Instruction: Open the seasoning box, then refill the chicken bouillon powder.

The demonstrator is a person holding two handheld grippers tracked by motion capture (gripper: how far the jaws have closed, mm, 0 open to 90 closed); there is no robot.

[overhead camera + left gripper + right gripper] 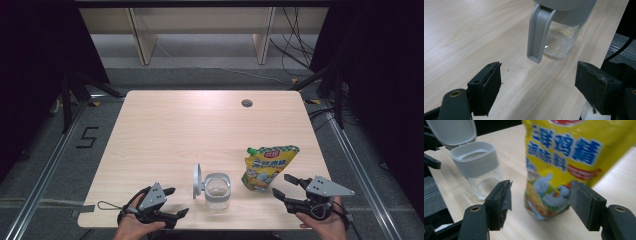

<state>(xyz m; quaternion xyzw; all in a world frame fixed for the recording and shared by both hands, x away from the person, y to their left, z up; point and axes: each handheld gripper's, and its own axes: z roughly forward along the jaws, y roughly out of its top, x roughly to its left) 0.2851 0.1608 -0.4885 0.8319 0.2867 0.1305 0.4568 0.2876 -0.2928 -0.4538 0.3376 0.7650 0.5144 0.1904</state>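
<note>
A yellow seasoning pouch (270, 167) with a green cap stands on the wooden table (165, 130) at the front right. Left of it is a small glass jar (217, 192) with a grey rim, its hinged lid (197, 180) flipped up. My right gripper (280, 184) is open just in front of the pouch. In the right gripper view the pouch (564, 157) rises beyond the open gripper (541, 187), untouched, with the jar (477, 162) to the left. My left gripper (179, 201) rests open beside the jar (560, 40); its spread jaws (540, 66) hold nothing.
A round cable hole (246, 103) sits near the table's far right. Pale shelf legs (142, 35) stand beyond the far edge, with cables (295, 45) on the floor. Metal rails (45, 170) run along both sides.
</note>
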